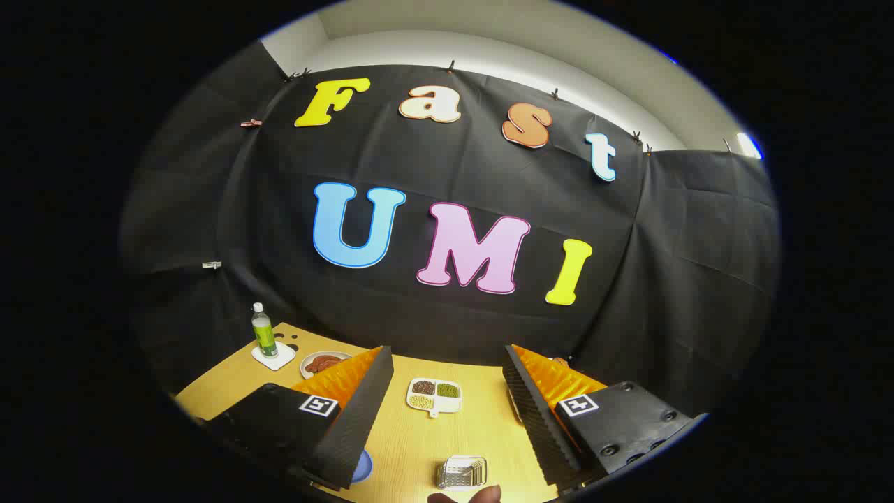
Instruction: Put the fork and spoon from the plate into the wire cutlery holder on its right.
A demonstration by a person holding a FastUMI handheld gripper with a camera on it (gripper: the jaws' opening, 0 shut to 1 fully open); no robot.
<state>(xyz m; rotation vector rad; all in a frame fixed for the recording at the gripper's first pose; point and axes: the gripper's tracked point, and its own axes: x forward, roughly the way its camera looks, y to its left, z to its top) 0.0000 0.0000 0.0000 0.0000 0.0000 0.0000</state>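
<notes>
gripper [447,412] fingers spread wide, empty, one wire cutlery holder [462,472] on table [419,440] between them, one divided tray [434,395] beyond, one bottle [264,332], one blue plate [362,467] edge by left finger.

No text can be read; the bottle [263,331] label is too small.

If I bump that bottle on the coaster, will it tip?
Likely, yes: the bottle is tall and narrow, standing upright on a small white coaster near the table's far corner. It looks plastic, so probably light. The open gripper is well short of it.
</notes>
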